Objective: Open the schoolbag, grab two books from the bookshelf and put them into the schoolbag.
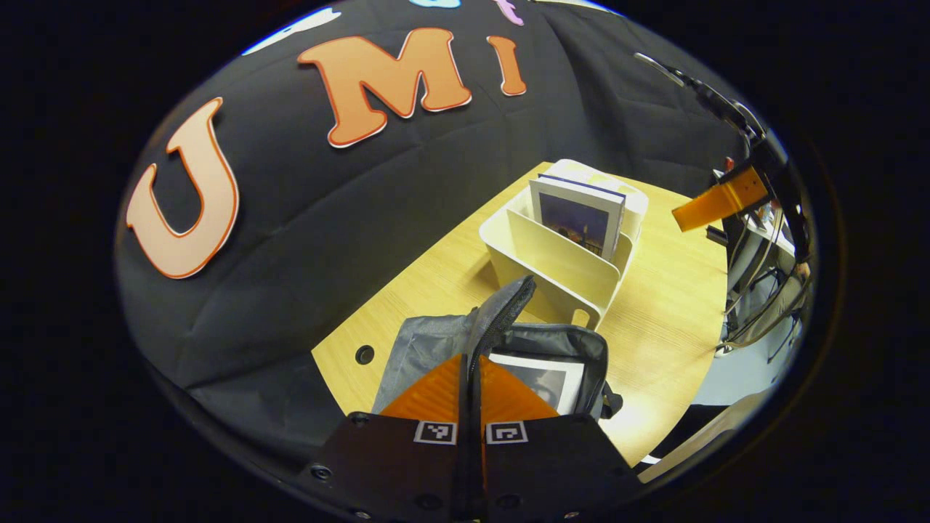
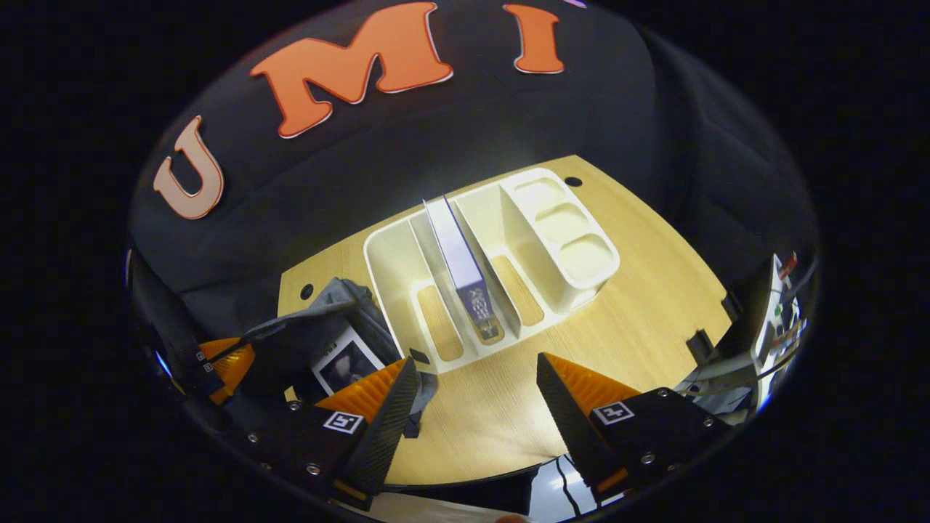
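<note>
**Q:** Schoolbag (image 1: 436,345) status? Where is it sitting, and what's the left gripper (image 1: 471,378) doing with it?

**A:** In the left gripper view the grey bag is on the wooden table (image 1: 668,319), right in front of the white bookshelf (image 1: 559,269) and touching or nearly touching its near end. The left gripper's two fingers are pressed together with just a thin dark strip of the bag's flap edge pinched between them. That flap stands up above the fingertips, so the bag's mouth is open. Inside you can see one book (image 1: 546,379) lying there, pale cover with a dark picture on it.

**Q:** And the shelf?

**A:** One more book (image 1: 577,218) is standing upright in it, in one of the slots past the first divider. From the right gripper view it's a blue-edged book (image 2: 461,265) in a middle slot, with open slots on either side and three small cups at the far end of the bookshelf (image 2: 567,240).

**Q:** Right gripper (image 2: 476,388)?

**A:** Jaws spread wide, nothing between them, just bare table (image 2: 654,305) showing in the gap. It's hovering on the near side of the shelf, pointed at the standing book but apart from it. In that same view the bag (image 2: 305,338) sits to the left of the shelf, with the book inside it (image 2: 345,363) peeking out, and the left gripper (image 2: 225,363) is at the bag's far left edge, holding the flap.
</note>
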`<move>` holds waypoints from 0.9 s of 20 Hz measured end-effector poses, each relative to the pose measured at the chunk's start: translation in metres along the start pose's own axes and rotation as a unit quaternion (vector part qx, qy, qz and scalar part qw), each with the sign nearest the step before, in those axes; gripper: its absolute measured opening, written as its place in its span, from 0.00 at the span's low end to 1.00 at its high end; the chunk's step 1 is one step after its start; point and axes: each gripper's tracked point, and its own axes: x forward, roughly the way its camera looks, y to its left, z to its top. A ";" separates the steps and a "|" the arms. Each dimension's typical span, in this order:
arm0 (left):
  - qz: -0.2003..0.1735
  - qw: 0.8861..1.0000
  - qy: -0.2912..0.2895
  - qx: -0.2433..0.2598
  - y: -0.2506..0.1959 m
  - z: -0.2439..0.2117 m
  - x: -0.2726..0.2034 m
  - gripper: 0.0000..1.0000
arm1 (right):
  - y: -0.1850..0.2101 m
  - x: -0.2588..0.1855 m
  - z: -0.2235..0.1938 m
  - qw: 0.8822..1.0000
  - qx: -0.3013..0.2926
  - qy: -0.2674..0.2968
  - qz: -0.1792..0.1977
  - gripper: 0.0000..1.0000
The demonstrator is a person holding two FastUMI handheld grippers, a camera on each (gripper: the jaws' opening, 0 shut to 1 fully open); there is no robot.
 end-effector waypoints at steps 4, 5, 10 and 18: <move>0.013 0.999 -0.004 -0.032 0.009 0.003 -0.002 0.01 | 0.012 0.013 0.050 0.997 -0.075 -0.004 -0.011 0.99; 0.019 0.999 -0.003 -0.039 0.012 0.004 -0.001 0.01 | 0.014 0.019 0.060 0.996 -0.086 0.000 -0.010 0.99; 0.053 0.997 0.008 -0.055 0.025 0.007 -0.002 0.01 | 0.021 0.073 0.088 0.992 -0.116 0.046 0.001 0.99; 0.093 0.994 0.031 -0.054 0.029 0.016 0.013 0.01 | 0.008 0.158 0.090 0.982 -0.147 0.119 -0.018 0.99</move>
